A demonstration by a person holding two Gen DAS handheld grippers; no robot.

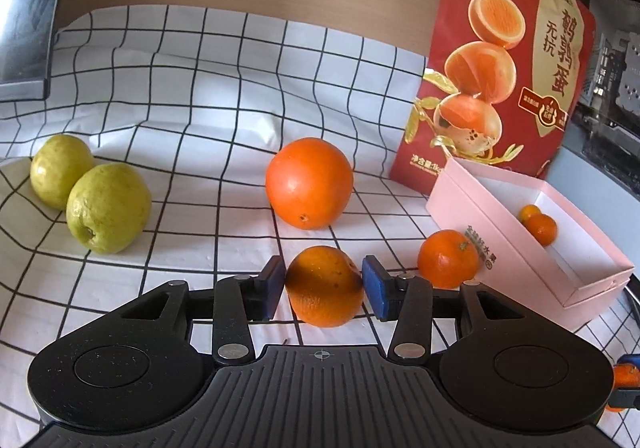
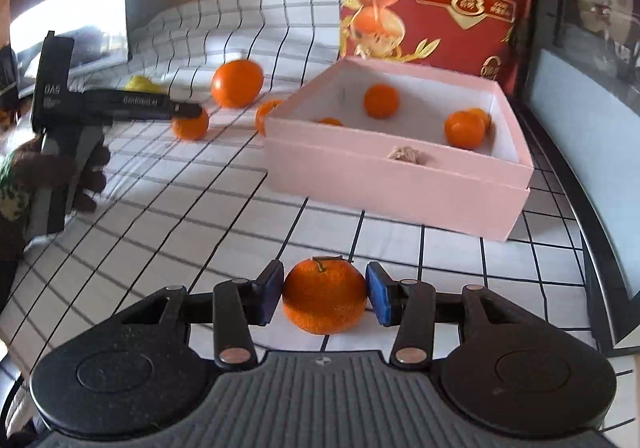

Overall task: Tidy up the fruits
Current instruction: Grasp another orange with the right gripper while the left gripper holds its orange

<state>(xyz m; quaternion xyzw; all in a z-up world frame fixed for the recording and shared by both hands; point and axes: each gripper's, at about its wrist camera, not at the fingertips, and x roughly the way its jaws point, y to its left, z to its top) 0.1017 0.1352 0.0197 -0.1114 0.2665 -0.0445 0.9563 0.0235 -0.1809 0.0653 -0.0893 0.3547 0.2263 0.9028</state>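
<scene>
My left gripper (image 1: 323, 288) stands open around a small orange (image 1: 324, 288) that rests on the checked cloth, its blue pads close on either side. Behind it lie a large orange (image 1: 309, 183) and a mandarin (image 1: 448, 258) beside the pink box (image 1: 456, 203). Two green guavas (image 1: 106, 207) sit at the left. My right gripper (image 2: 325, 294) is shut on a stemmed mandarin (image 2: 324, 296), held over the cloth in front of the pink box (image 2: 396, 175). Several mandarins (image 2: 466, 129) lie inside the box.
A red printed bag (image 1: 500, 47) stands behind the box. A dark framed panel (image 2: 580, 67) lines the right side, next to the table's dark edge (image 2: 576, 203). A dark screen (image 1: 24, 7) stands at the far left. A gloved hand (image 2: 48, 175) holds the left gripper's handle.
</scene>
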